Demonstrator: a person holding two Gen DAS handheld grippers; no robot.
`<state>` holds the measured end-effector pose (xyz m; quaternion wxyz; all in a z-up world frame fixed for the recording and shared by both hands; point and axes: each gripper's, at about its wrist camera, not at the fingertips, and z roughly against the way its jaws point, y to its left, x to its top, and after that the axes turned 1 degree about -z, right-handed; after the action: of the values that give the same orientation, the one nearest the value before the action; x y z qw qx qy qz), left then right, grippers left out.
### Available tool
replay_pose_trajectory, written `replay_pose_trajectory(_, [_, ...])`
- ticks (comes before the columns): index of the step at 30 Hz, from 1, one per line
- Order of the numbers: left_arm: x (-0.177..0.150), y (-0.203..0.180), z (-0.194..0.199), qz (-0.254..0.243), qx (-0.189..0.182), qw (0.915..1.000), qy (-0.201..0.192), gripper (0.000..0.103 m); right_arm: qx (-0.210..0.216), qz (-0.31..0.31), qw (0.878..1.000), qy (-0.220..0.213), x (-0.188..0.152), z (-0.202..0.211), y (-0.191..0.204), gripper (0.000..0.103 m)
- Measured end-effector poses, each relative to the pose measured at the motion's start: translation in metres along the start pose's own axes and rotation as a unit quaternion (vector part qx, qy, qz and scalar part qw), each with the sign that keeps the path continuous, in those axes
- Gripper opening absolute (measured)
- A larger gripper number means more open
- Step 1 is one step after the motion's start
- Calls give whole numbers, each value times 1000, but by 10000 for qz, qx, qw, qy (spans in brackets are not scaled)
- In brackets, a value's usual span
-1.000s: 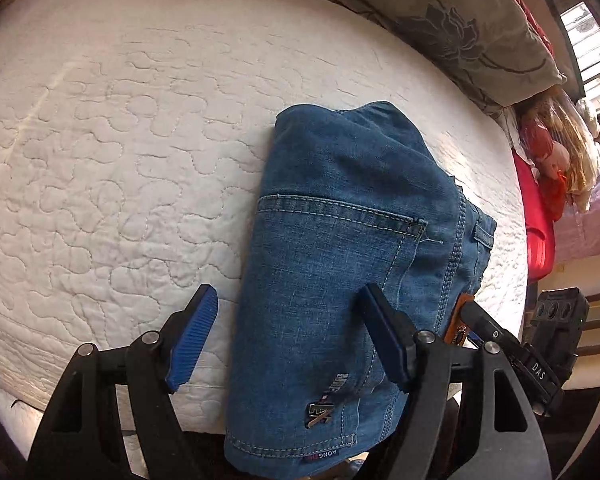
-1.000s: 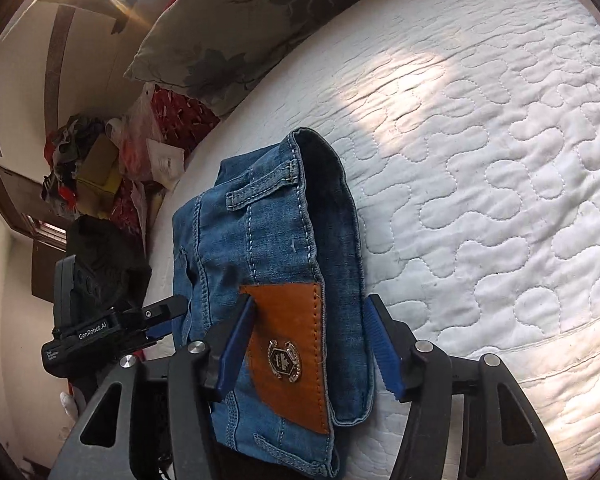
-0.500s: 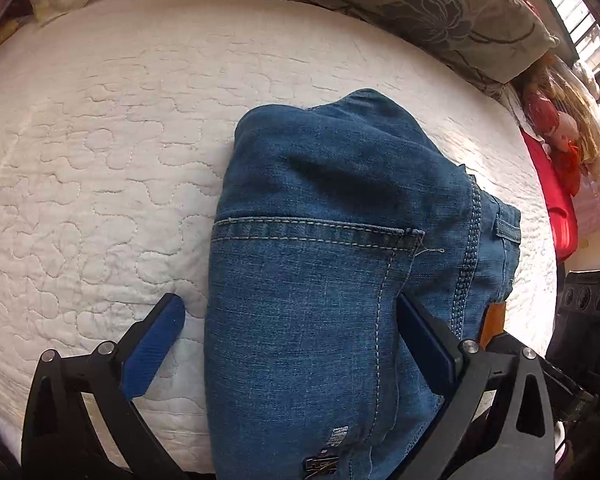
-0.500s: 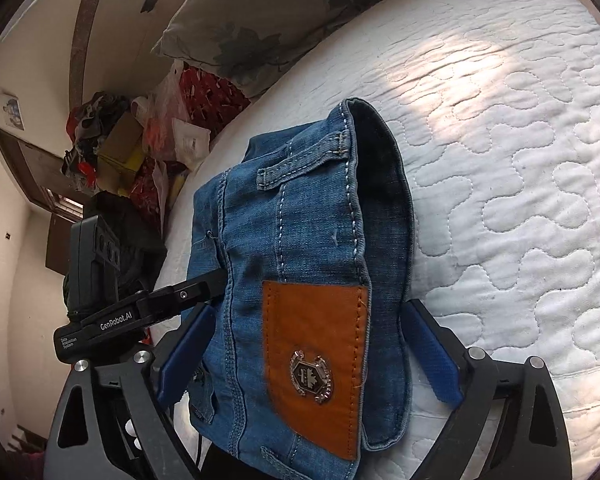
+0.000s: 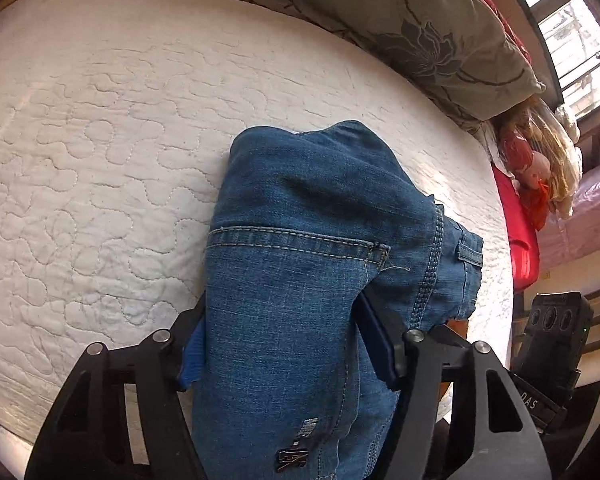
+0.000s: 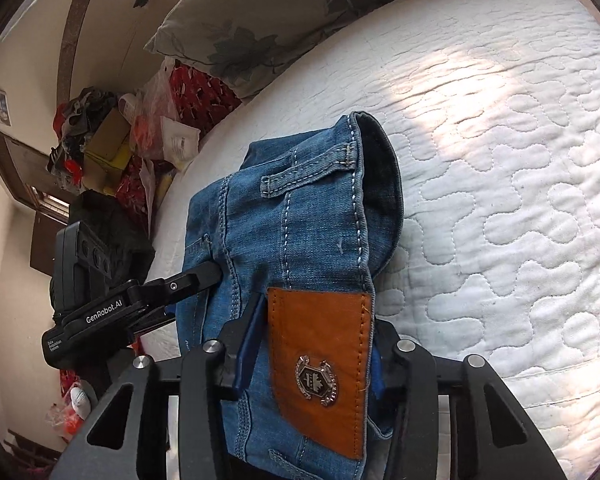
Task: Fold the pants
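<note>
Jeans [image 5: 300, 280] between closing pads of both hand-held grippers, on quilt [image 5: 100, 140].

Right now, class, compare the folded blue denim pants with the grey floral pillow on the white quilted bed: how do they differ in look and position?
The folded blue denim pants are plain blue with pale stitching and an orange leather patch; the grey floral pillow bears a dark flower print. The pants lie near the cameras, between each closing claw's pads; the pillow sits at the far edge, touched by neither claw. Both are soft cloth resting on the white quilted bed.
</note>
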<state>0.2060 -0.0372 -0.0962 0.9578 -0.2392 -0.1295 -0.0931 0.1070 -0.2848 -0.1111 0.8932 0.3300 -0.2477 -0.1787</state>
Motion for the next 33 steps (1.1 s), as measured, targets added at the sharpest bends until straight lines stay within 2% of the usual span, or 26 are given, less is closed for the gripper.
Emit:
replay_pose_trajectory(2, [1, 6, 7, 155, -204, 9997, -20, 53, 23, 200, 9998, -40, 3, 4, 12, 41])
replay_pose_trajectory(5, [9, 12, 23, 418, -505, 9977, -159, 50, 129, 367, 9991, -151, 13, 8, 29, 41])
replay_pose_trajectory(8, [27, 12, 54, 385, -492, 9961, -628, 50, 333, 508, 9978, -254, 33, 5, 52, 41])
replay_pose_trajectory(10, [52, 8, 70, 307, -385, 9942, -954, 50, 438, 677, 9960, -386, 51, 0, 71, 43])
replay_pose_trajectory(11, [65, 9, 75, 222, -338, 9934, -1070, 56, 491, 719, 9951, -475, 61, -4, 79, 46])
replay_pose_trajectory(12, [81, 9, 74, 100, -106, 9934, -1134, 59, 434, 751, 9949, -519, 72, -12, 85, 49])
replay_pose_trajectory(14, [105, 17, 66, 18, 752, 9910, -1109, 63, -199, 868, 9948, -497, 91, -32, 90, 65])
replay_pose_trajectory(15, [108, 25, 62, 59, 932, 9908, -978, 63, -413, 848, 9944, -483, 95, -37, 89, 65])
replay_pose_trajectory(16, [107, 32, 62, 164, 1152, 9887, -950, 63, -544, 788, 9944, -452, 97, -40, 88, 65])
replay_pose_trajectory(18, [91, 45, 70, 148, 1484, 9818, -1178, 63, -605, 777, 9935, -575, 91, -34, 85, 65])
replay_pose_trajectory(21, [59, 58, 81, 205, 1924, 9702, -1457, 63, -807, 873, 9912, -591, 74, -24, 79, 74])
replay_pose_trajectory(25, [22, 57, 87, 512, 2012, 9627, -1738, 63, -1174, 848, 9892, -240, 45, -18, 71, 88])
replay_pose_trajectory(28, [0, 46, 95, 619, 1882, 9593, -2011, 64, -1446, 1046, 9839, -131, 23, -12, 77, 103])
replay_pose_trajectory(30, [-10, 35, 100, 544, 1921, 9569, -2109, 68, -1452, 1212, 9816, -245, 9, -1, 85, 103])
replay_pose_trajectory(31, [-12, 31, 102, 493, 1935, 9566, -2122, 78, -1418, 1278, 9812, -291, 3, 5, 89, 103])
replay_pose_trajectory(32, [-15, 26, 104, 453, 1906, 9576, -2111, 83, -1408, 1321, 9806, -339, -2, 12, 93, 103])
replay_pose_trajectory(33, [-19, 22, 108, 405, 1832, 9593, -2113, 83, -1415, 1374, 9795, -413, -6, 19, 99, 103])
